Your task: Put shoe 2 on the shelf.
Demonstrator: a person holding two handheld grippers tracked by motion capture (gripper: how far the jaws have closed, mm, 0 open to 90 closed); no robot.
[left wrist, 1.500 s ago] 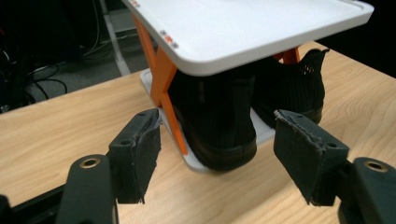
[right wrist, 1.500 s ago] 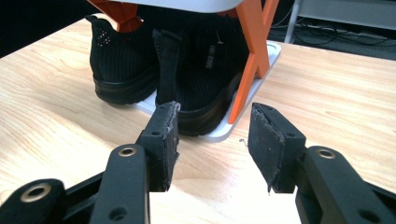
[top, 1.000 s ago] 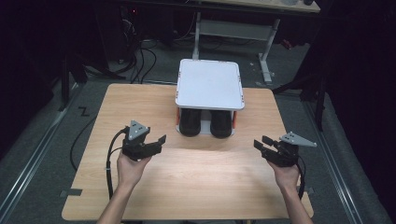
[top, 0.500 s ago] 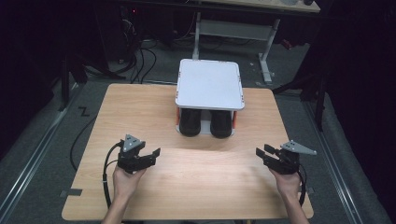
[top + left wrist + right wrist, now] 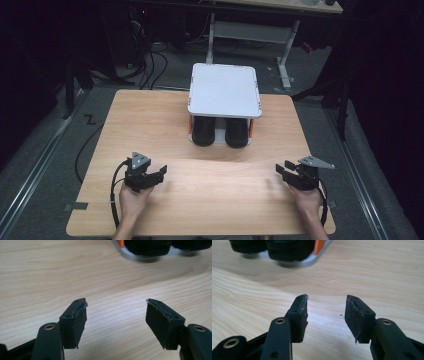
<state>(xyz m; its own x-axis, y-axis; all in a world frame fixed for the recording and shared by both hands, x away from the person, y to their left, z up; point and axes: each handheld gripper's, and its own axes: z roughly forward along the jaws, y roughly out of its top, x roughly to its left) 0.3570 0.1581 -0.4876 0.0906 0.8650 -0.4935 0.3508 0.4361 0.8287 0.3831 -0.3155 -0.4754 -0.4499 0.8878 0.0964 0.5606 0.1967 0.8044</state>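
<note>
Both tongs, left (image 5: pixel 156 175) and right (image 5: pixel 284 172), have sunk toward the surface (image 5: pixel 220 200), jaws apart and empty. The rack (image 5: pixel 224 90) stands well ahead, between them, so reaching it is likely next.

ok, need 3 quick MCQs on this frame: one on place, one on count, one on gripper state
1. Where does the white two-tier stand sit?
A. far middle of the table
B. near left corner
C. on the floor

2. How many black cylinders lie under its top plate?
A. one
B. two
C. four

3. The left gripper and right gripper are:
A. both open, empty
B. both clamping a cylinder
C. left shut, right open

Answers: 1 A, high view shows it centred at the far edge. 2 B, two side by side. 3 A, bare wood between both pairs of jaws.
</note>
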